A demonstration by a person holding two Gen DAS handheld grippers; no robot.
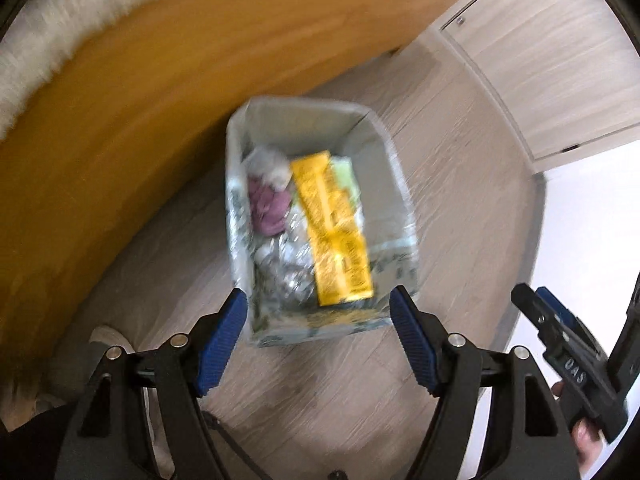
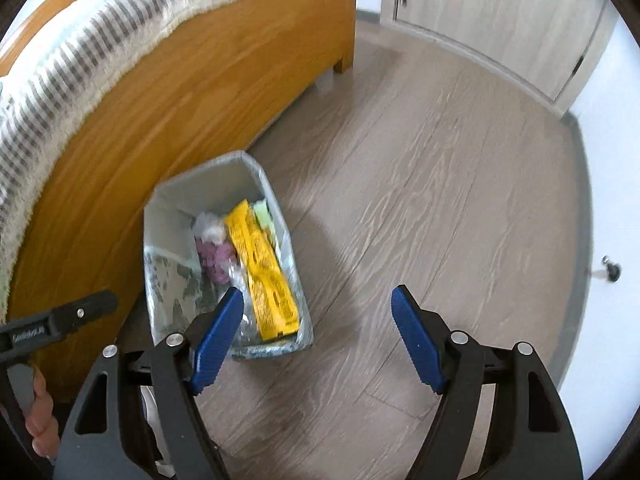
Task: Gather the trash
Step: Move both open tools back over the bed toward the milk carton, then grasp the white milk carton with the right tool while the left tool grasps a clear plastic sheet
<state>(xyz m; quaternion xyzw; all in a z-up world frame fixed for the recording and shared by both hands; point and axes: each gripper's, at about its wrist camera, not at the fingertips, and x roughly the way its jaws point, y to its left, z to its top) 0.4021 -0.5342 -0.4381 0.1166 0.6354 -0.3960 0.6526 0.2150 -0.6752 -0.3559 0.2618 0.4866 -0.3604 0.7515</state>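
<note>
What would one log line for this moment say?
left gripper: open, empty | right gripper: open, empty | trash bin: on floor, holds yellow wrapper

A grey wood-grain floor [image 2: 440, 184] is carrying a lined rectangular trash bin [image 2: 256, 176], which is standing just beside a wooden bed frame [image 2: 192, 92].

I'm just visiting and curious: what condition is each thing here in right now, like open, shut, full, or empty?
Left gripper: jaws wide open, holding nothing.
Right gripper: jaws wide open, holding nothing.
Trash bin: upright on the floor beside the bed frame, uncovered, partly filled.
Yellow wrapper: lying on top of the other trash inside the bin.
Cabinet door: shut.
</note>
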